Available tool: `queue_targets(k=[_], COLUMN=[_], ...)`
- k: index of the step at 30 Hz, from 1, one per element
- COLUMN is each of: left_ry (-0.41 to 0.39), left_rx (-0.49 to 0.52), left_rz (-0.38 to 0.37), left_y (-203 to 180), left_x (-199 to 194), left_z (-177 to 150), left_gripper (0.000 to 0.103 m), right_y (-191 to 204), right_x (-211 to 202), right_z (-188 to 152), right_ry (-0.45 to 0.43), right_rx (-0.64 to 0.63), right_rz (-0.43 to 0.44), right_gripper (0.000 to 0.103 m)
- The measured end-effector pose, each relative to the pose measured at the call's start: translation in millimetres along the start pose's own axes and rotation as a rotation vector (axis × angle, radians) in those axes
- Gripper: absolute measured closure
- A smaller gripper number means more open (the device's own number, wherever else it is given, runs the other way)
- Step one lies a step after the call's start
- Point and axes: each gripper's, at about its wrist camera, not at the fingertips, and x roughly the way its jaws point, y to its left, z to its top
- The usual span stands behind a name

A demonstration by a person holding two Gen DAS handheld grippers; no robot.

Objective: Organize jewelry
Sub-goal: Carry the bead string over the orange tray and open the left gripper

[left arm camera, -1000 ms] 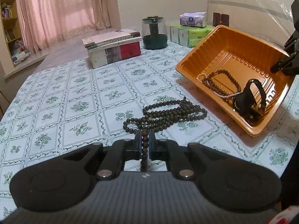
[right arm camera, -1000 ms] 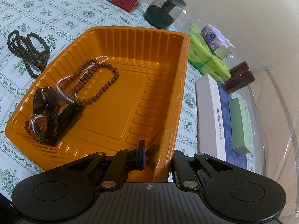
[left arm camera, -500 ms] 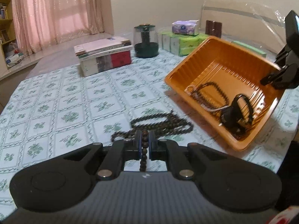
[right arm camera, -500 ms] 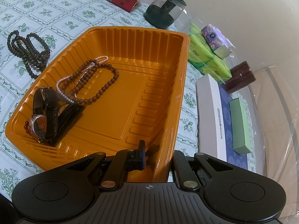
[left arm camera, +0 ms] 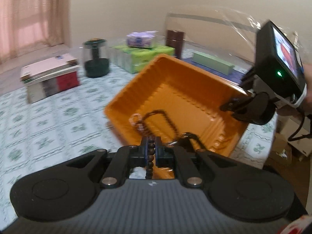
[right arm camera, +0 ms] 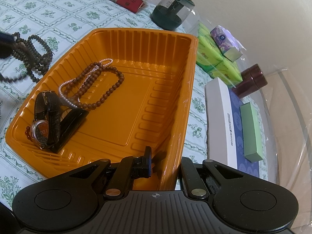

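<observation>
Dark bead strand (left arm camera: 149, 154) pinched between pads of left claw (left arm camera: 150, 152), loose end hanging below; rest of strand (right arm camera: 29, 56) on bench (right arm camera: 64, 19) just left of orange tray (right arm camera: 175, 89). Right claw (right arm camera: 163, 163) clamped on tray's near wall, one finger inside, one outside. Brown beads (right arm camera: 101, 85), pearl strand (right arm camera: 66, 95), watch (right arm camera: 44, 120) lie at tray's left end; right half bare.

The orange tray (right arm camera: 175, 62) looks like thin glossy plastic, ribbed along its walls. The dark bead strand (right arm camera: 33, 54) at nine o'clock seems matt wood; the pearl string (right arm camera: 66, 97) shines smooth. The watch (right arm camera: 46, 117) has a creased leather strap and polished metal case. The tablecloth (right arm camera: 64, 13) is printed, faintly sheened
</observation>
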Motion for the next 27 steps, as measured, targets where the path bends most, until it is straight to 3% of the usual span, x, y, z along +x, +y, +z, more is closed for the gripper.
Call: queue_targets(k=[8,15,23,27], left_ry=[0.03,0.037,0.021,0.009], left_rx=[0.085,0.096,0.112,0.043], left_rz=[-0.112,-0.179,-0.163,-0.132], left_y=[-35,-52,-41,-24], left_x=[30,55,68,67], left_z=[8,19,29,34], left_gripper=[0.097,0.097,0.097,0.092], right_y=[-4,-7,-10,-10], right_x=[2,5,8,8], right_z=[-2,-3,-5,-6], right_ry=[-0.004,-0.004,-0.003,-0.004], right_rx=[0.009,0.019,0.031,0.032], right_rz=[0.013,0.026,0.036,0.036], right_gripper=[0.094,0.094,0.094,0.094])
